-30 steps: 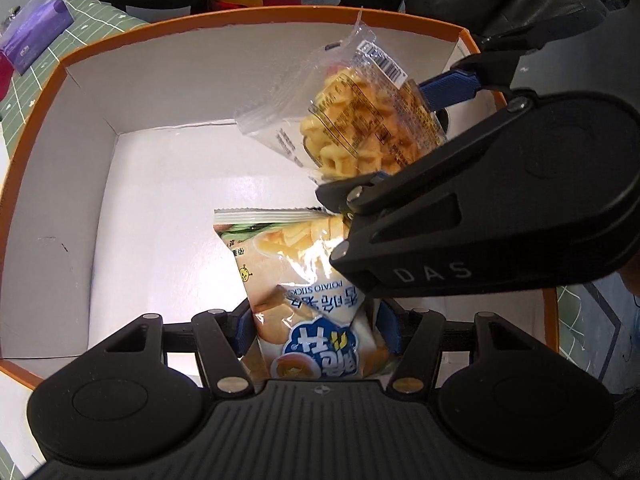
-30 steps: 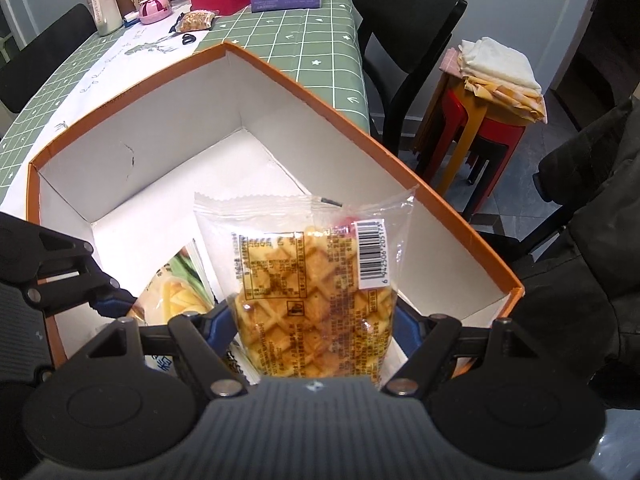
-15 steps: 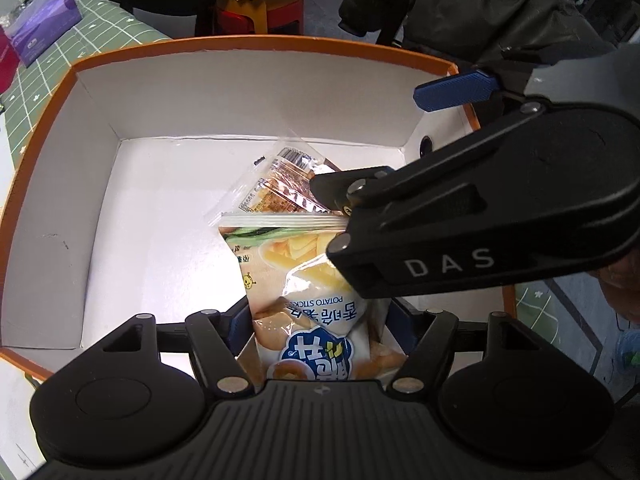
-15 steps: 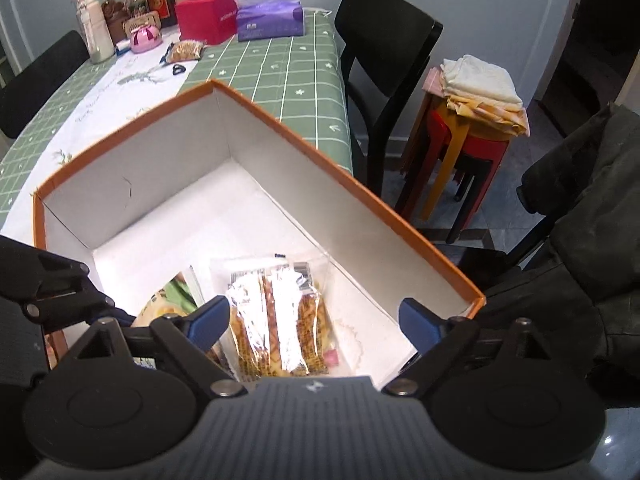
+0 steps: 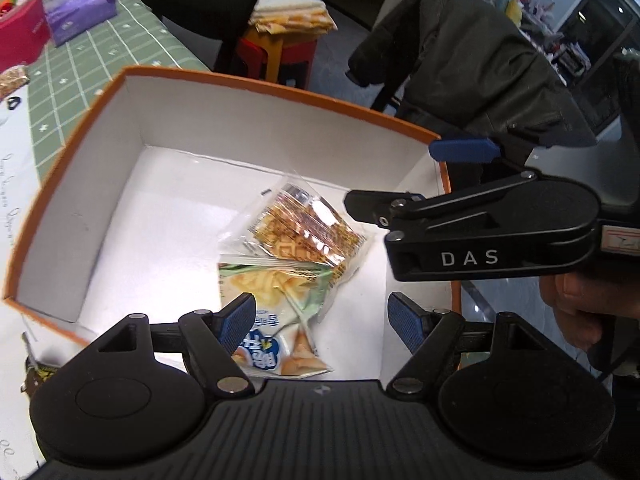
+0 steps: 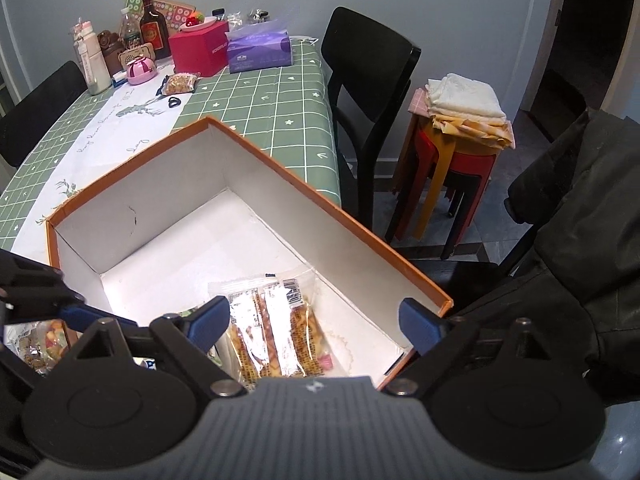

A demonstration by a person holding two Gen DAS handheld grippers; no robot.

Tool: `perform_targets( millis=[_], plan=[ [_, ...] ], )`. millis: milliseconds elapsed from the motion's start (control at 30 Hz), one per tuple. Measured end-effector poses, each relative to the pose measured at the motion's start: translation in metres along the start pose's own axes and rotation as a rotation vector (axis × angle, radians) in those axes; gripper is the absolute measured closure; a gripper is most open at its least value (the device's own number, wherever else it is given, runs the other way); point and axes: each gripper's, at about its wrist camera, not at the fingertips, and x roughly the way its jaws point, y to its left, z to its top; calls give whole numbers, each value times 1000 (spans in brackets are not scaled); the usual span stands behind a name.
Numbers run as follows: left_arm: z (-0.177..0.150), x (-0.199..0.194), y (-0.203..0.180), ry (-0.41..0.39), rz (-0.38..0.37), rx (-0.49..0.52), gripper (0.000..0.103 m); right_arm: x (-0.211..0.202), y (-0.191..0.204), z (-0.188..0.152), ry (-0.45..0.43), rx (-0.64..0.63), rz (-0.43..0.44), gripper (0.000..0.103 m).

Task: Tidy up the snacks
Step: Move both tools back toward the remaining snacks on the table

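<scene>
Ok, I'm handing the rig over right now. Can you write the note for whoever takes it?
Left gripper: open, nothing between the pads; jaws have just been opening, above the potato-stick bag.
Right gripper: open and empty, jaws just opened, above the waffle pack.
Both snacks lie on the floor of the orange-rimmed box, in the corner near the grippers, the waffle pack's edge resting on the potato-stick bag.
Done: these two are in the box.
Left: another snack packet sits far down the table; more wrappers show outside the box at the right camera's lower left.
</scene>
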Motion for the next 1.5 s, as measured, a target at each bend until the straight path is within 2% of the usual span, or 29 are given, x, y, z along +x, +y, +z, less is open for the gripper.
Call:
perform_targets(
  millis=[133,300,533,667,867,1167,1333,1500],
  plan=[
    [-10,-24,4,-59,43,-17,15,-7,4,-1,-17,-8,2,14],
    [-33,-53,16,-140,55,-71,15,-19,13,-5,-49,-28,14,14],
    [-78,-88,33,-218,166,-120,15,-37,41,-11,-82,-111,33,14],
    [-111,-99,50,-254,191,-191,15,-49,56,-20,-95,-173,43,14],
    [-166,-105,68,-295,221,-280,15,-65,72,-34,-118,-242,59,14],
    [-238,-110,84,-313,243,-391,15,-73,94,-56,-137,-312,109,14],
    [-267,-106,97,-323,264,-461,15,-74,111,-64,-134,-366,130,14],
    [-278,-99,105,-337,248,-504,15,-74,133,-74,-127,-424,179,14]
  ],
)
